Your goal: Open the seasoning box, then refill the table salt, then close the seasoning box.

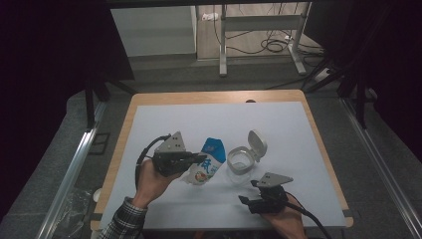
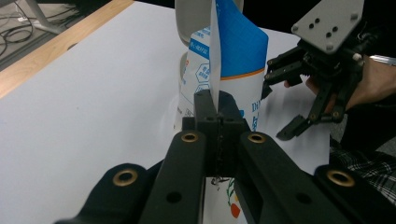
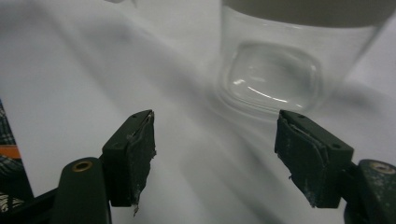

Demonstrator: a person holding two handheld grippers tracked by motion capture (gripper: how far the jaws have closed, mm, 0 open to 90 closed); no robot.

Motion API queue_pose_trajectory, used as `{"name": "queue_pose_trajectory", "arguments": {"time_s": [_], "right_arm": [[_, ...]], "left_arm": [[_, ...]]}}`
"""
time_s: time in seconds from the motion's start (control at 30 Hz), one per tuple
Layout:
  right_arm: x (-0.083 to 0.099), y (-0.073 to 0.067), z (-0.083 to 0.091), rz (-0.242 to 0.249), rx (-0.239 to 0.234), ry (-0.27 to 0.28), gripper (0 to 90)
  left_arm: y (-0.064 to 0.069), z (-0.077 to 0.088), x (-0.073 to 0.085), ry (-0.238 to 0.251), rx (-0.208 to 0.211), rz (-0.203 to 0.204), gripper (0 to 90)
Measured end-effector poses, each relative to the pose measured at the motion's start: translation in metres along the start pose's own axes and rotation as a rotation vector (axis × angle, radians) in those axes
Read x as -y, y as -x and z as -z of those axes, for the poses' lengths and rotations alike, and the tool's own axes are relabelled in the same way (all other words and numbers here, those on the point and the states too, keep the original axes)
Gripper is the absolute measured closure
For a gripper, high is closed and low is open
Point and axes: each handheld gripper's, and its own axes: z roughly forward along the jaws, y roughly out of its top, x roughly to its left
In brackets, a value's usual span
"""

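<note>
High view: left gripper (image 1: pixel 201 159) pinches the blue-and-white pouch (image 1: pixel 208 162); right gripper (image 1: pixel 244 199) spread near the clear jar (image 1: pixel 240 162).

— Blue-and-white pouch (image 1: pixel 208 164): soft, printed, standing tilted on the white sheet, thin side seam pinched, blue top pointing away.

— And beside it?

— Clear plastic jar (image 1: pixel 240 160), just right of the pouch, upright, mouth open, pale hinged lid (image 1: pixel 257 141) flipped back and up. Looks empty; rounded-square base seen through the wall (image 3: pixel 275 77).

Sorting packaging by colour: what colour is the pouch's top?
Blue, above an orange stripe on the pouch; clearest in the left gripper view.
</note>
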Motion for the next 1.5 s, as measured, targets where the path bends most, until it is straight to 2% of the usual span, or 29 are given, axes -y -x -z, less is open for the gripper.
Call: {"name": "queue_pose_trajectory", "arguments": {"time_s": [0.3, 0.47, 0.7, 0.83, 1.07, 1.23, 1.5], "right_arm": [[-0.009, -0.014, -0.012, 0.024, -0.018, 0.002, 30.8], [-0.011, -0.020, -0.019, 0.027, -0.029, 0.001, 31.9], [-0.016, -0.029, -0.029, 0.026, -0.044, 0.028, 33.1], [-0.018, -0.033, -0.035, 0.043, -0.028, 0.029, 34.3], [-0.024, -0.040, -0.043, 0.045, -0.014, 0.047, 39.6], [-0.027, -0.047, -0.051, 0.086, 0.018, 0.049, 41.5], [-0.033, -0.053, -0.059, 0.104, 0.049, 0.093, 45.6]], "left_arm": [[0.003, -0.003, -0.003, 0.006, 0.013, 0.009, 90.0], [0.003, -0.006, -0.004, -0.010, 0.015, 0.013, 90.0], [0.003, -0.007, -0.007, -0.026, 0.025, 0.020, 90.0], [0.004, -0.007, -0.010, -0.029, 0.030, 0.025, 90.0], [0.008, -0.010, -0.017, -0.034, 0.042, 0.030, 90.0], [0.010, -0.012, -0.022, -0.040, 0.048, 0.031, 90.0], [0.014, -0.009, -0.032, -0.042, 0.047, 0.036, 90.0]]}}
